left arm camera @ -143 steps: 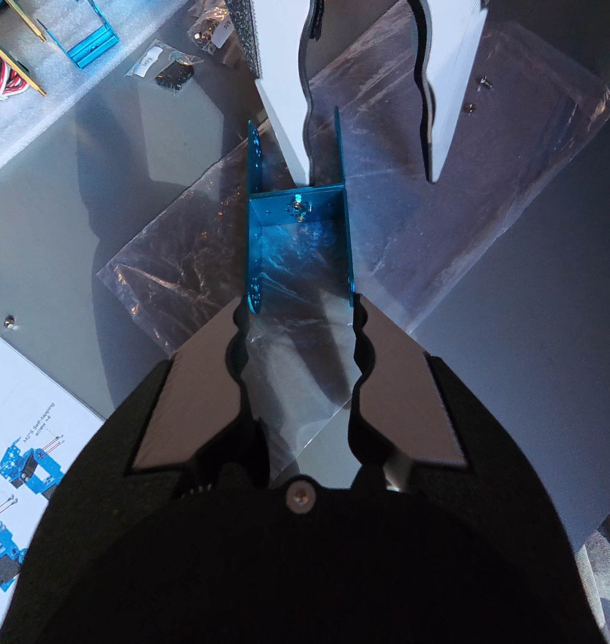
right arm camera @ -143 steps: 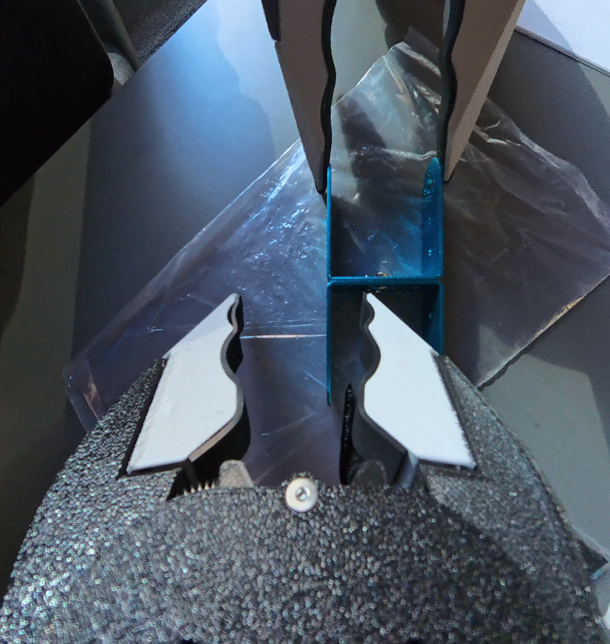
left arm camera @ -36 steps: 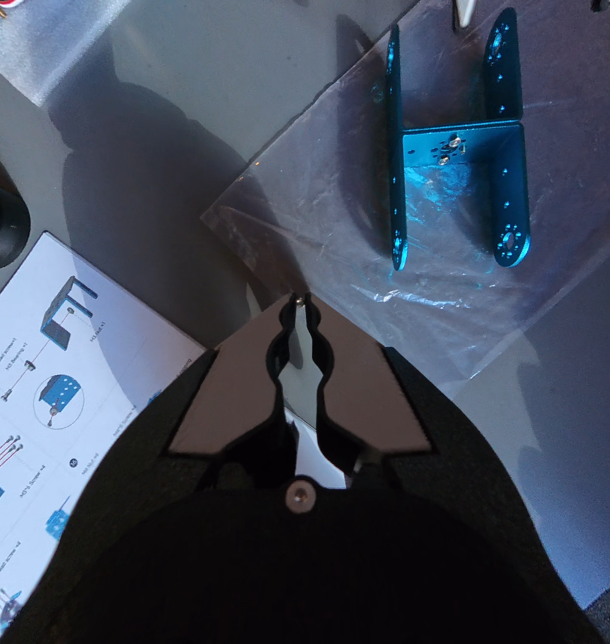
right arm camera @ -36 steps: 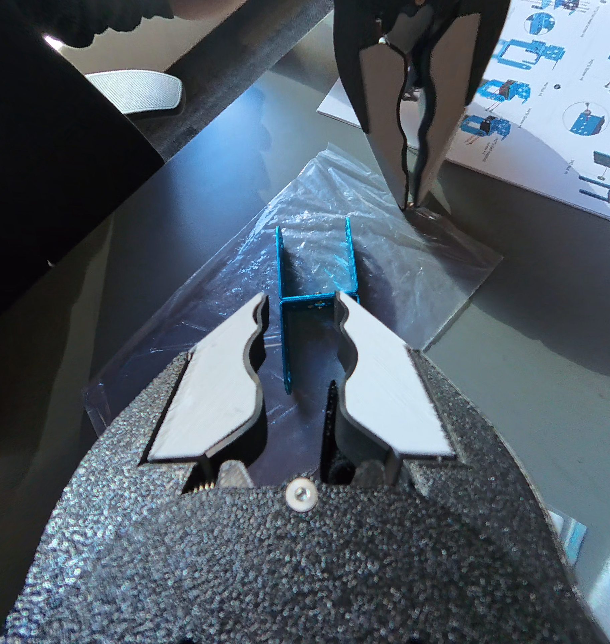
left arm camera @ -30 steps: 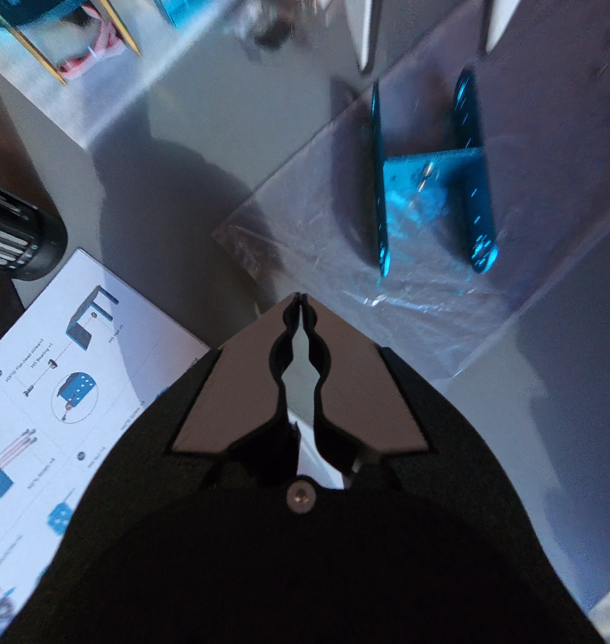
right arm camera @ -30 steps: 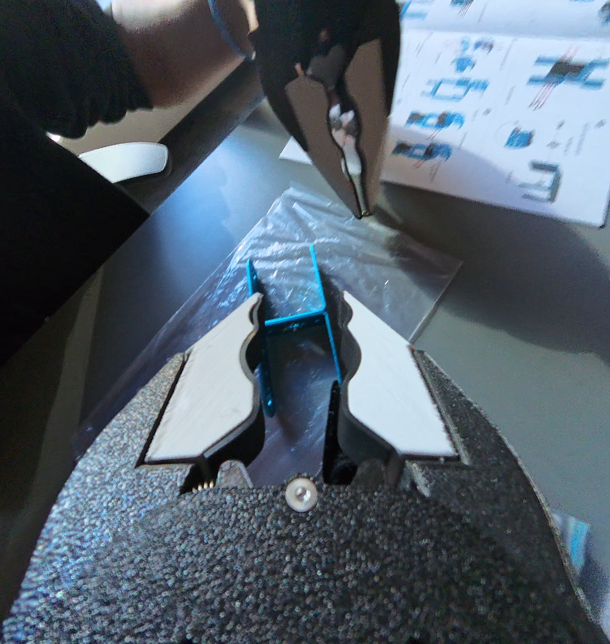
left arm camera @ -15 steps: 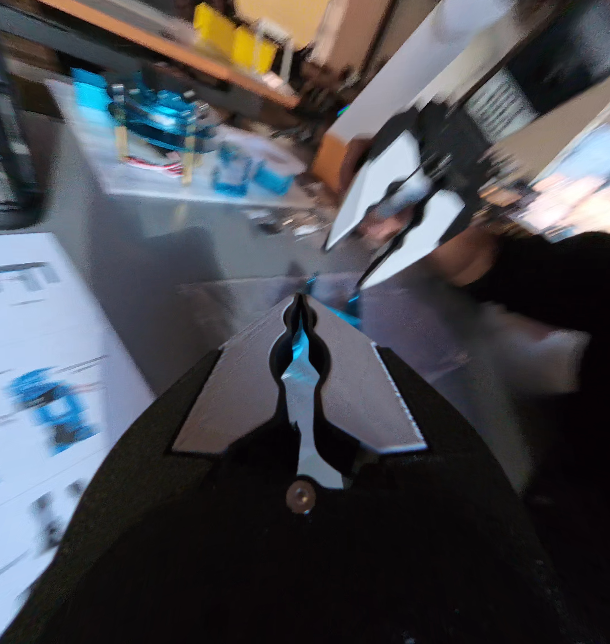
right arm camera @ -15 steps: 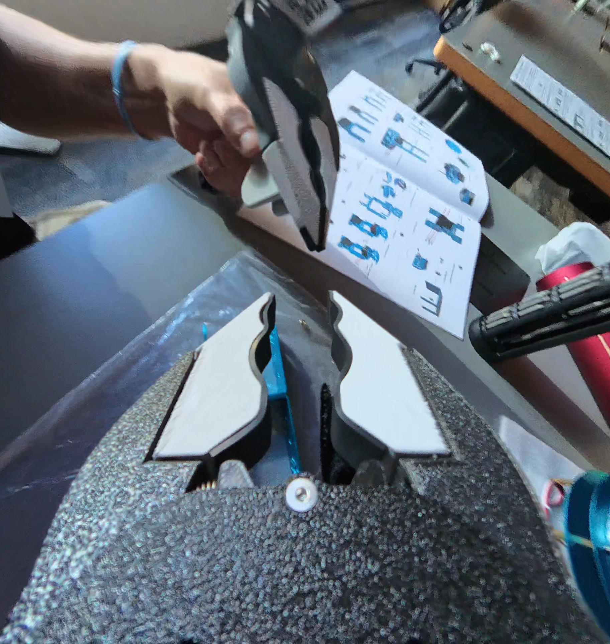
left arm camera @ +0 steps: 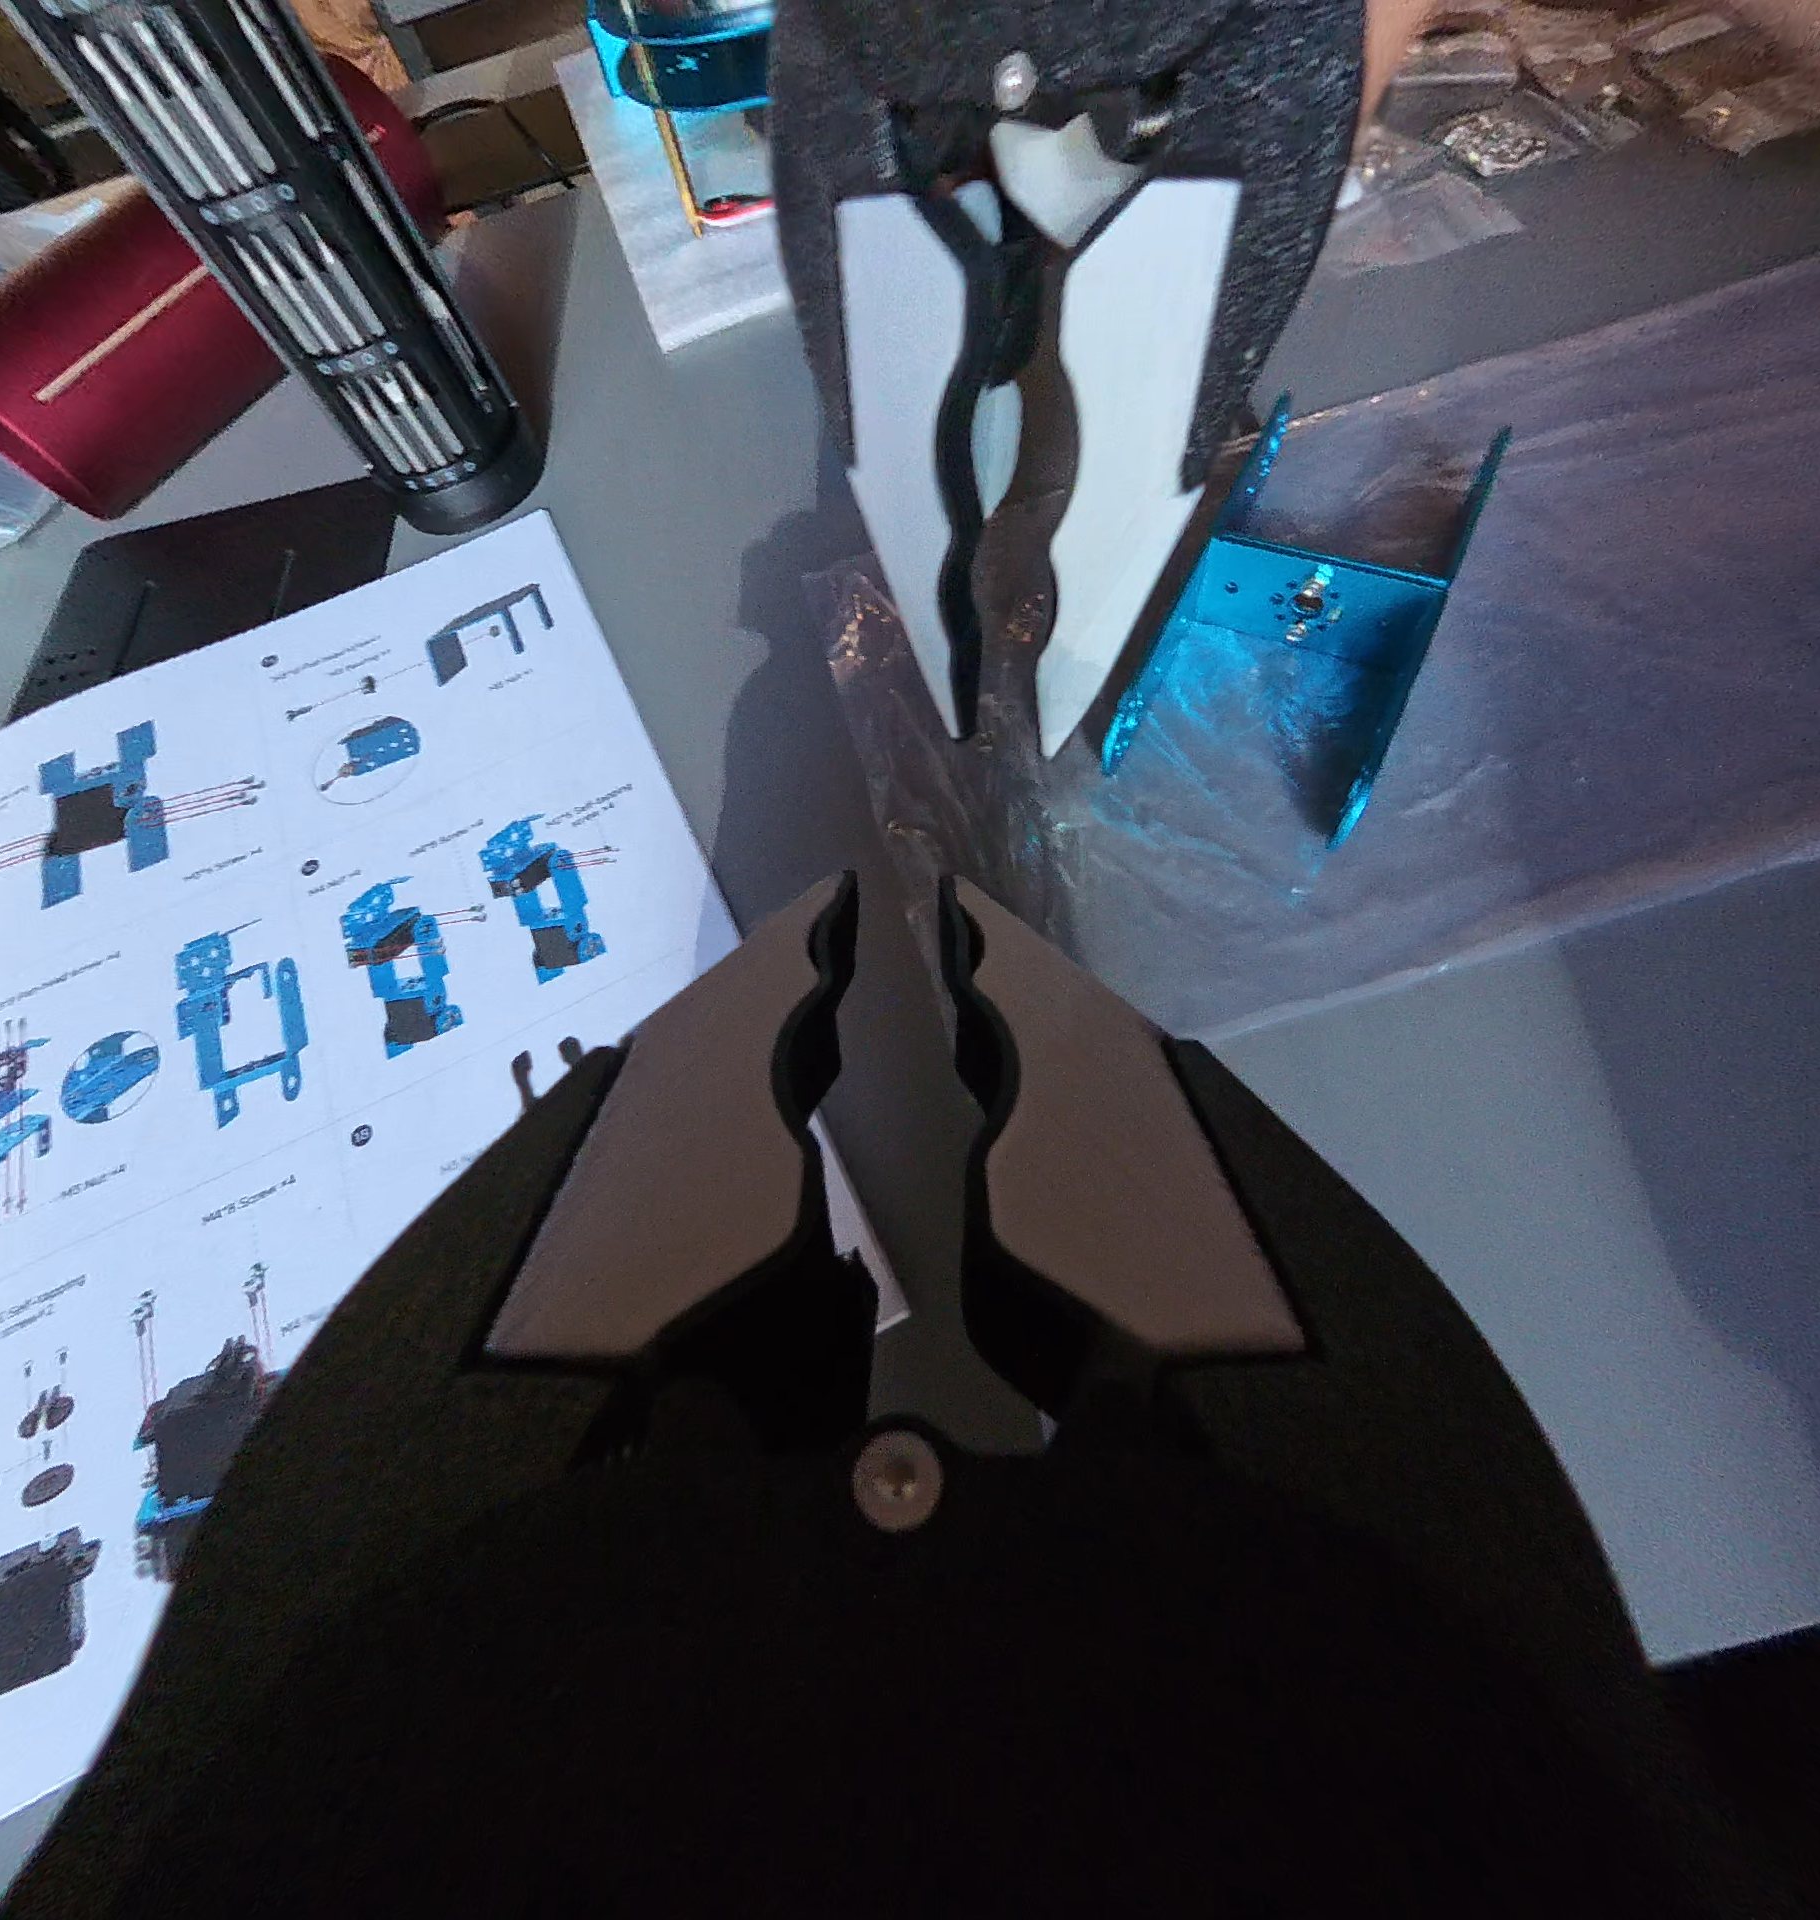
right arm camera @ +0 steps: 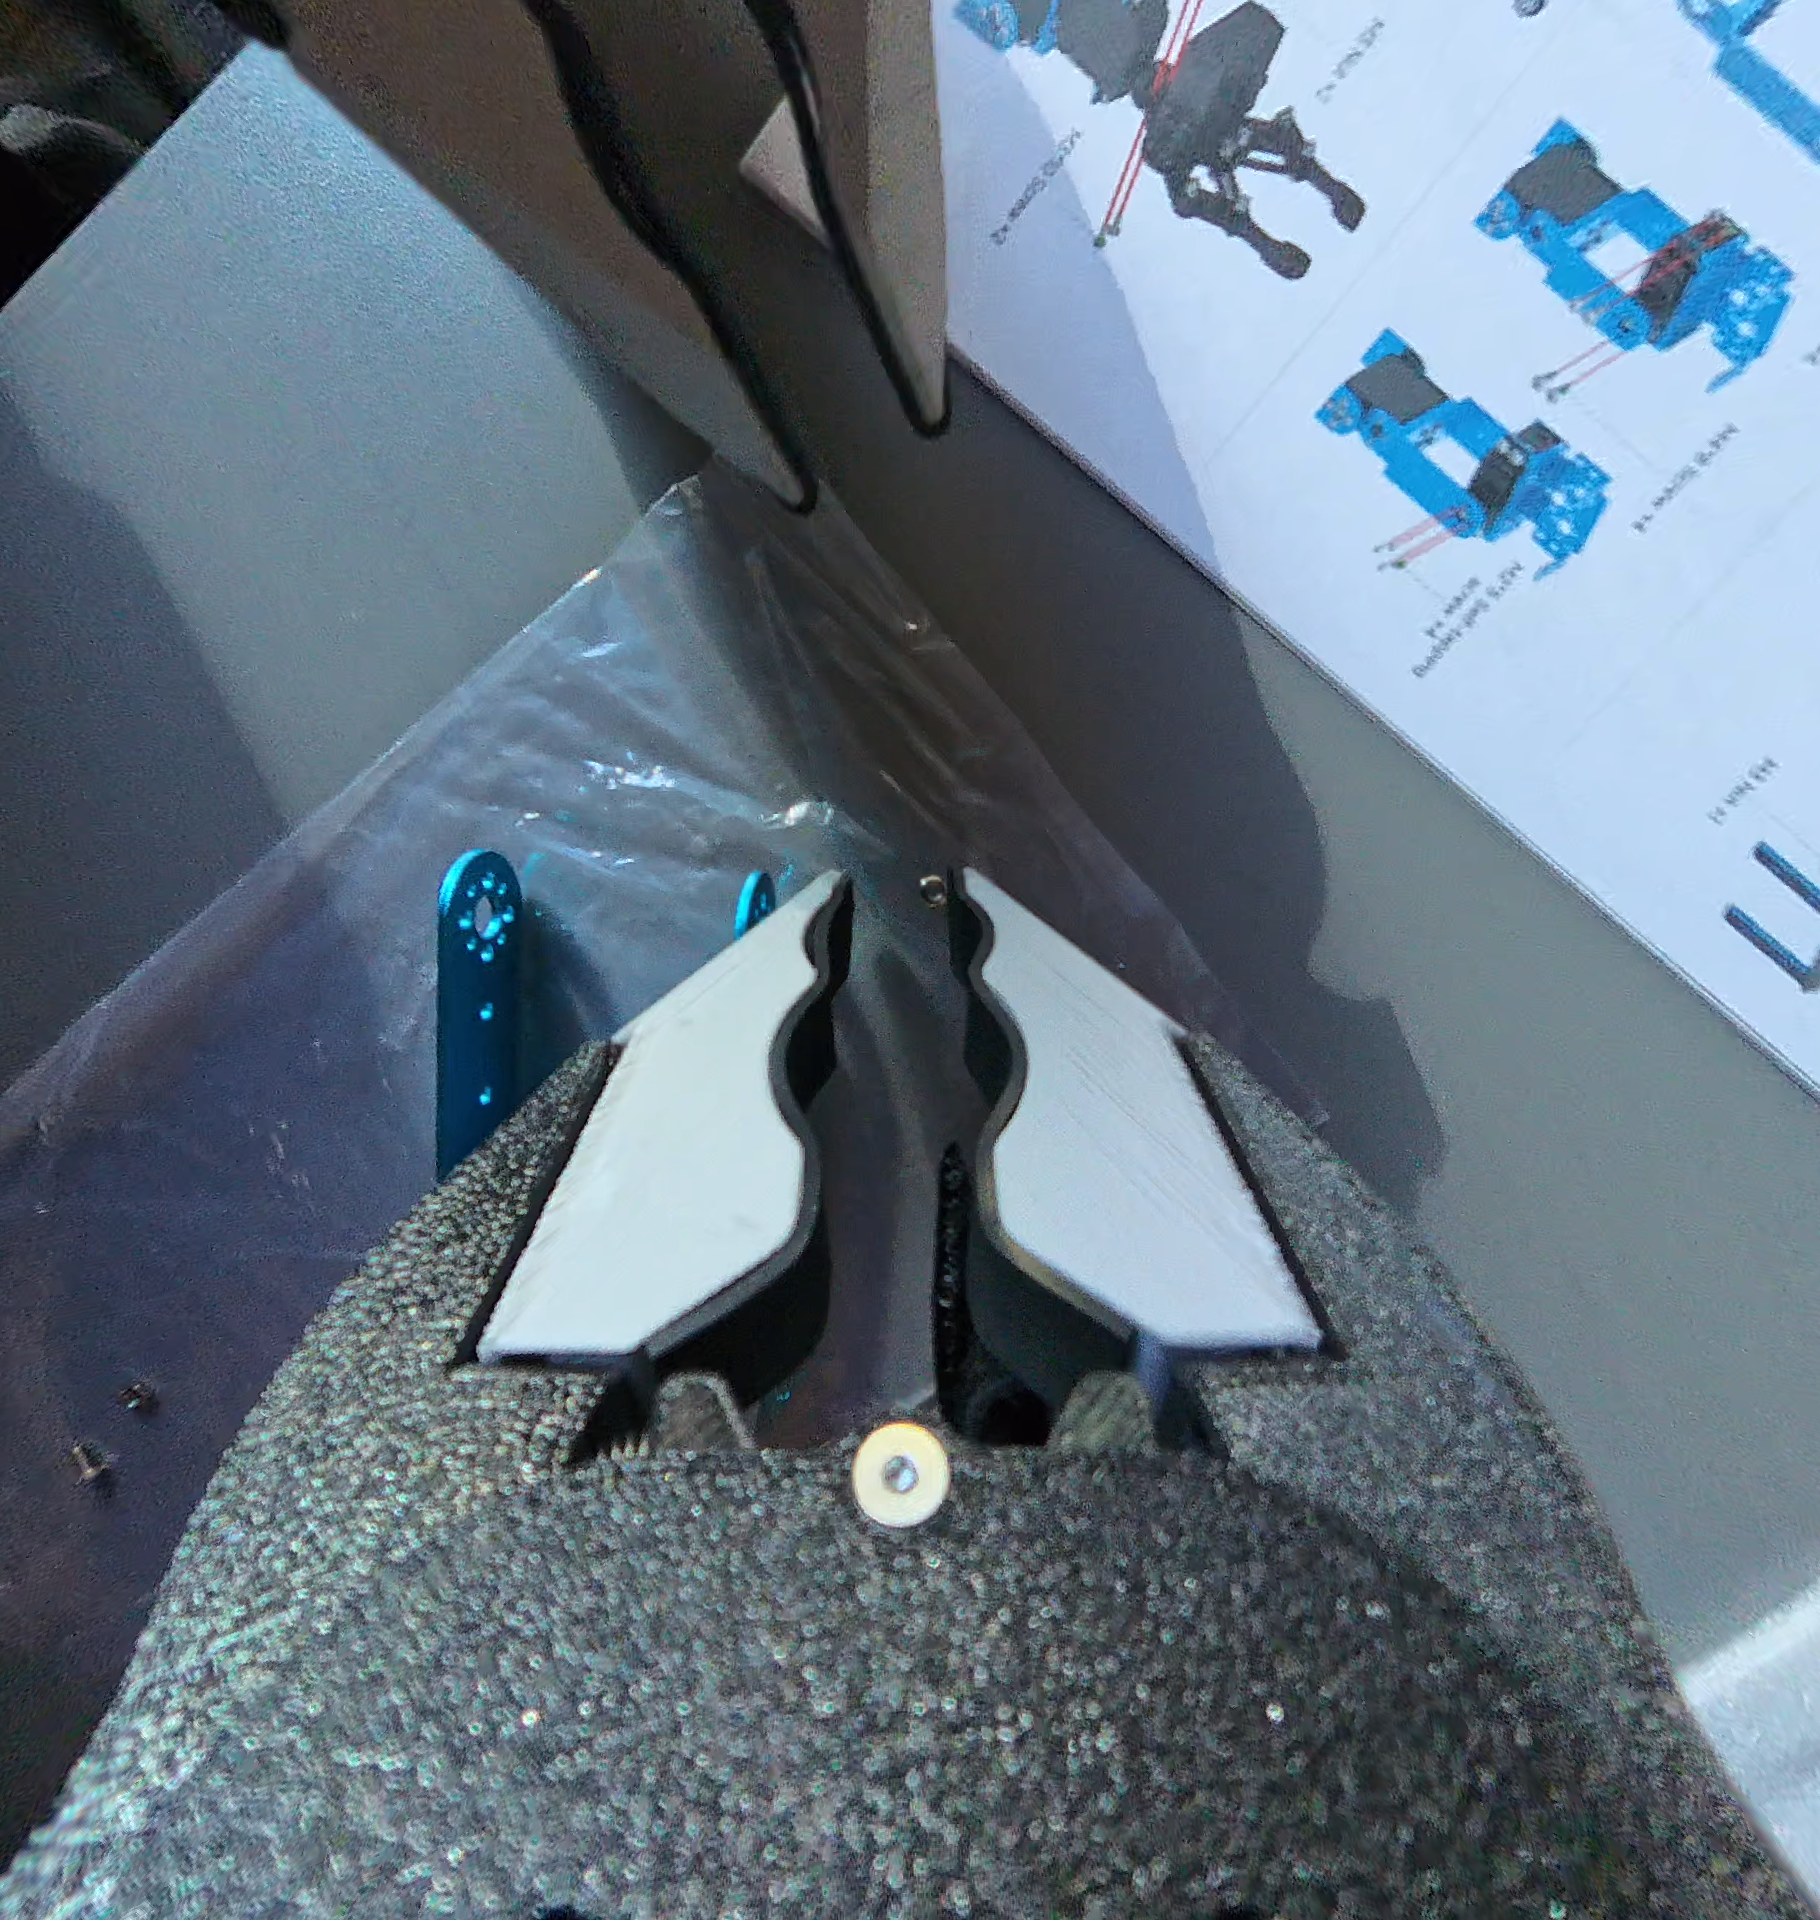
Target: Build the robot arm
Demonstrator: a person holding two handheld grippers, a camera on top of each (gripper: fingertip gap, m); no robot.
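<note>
- On the clear plastic sheet [left arm camera: 1664, 540] the blue metal bracket [left arm camera: 1290, 644] stands free, held by neither gripper.
- Right gripper [right arm camera: 898, 891]: fingers slightly parted, empty, tips over a tiny screw [right arm camera: 929, 886] just beside the bracket.
- Left gripper [left arm camera: 895, 883]: narrow gap, empty, near the instruction booklet [left arm camera: 262, 883].
- Risk: closing on so small a screw could flick it off across the slippery sheet; the facing grippers may clash.
</note>
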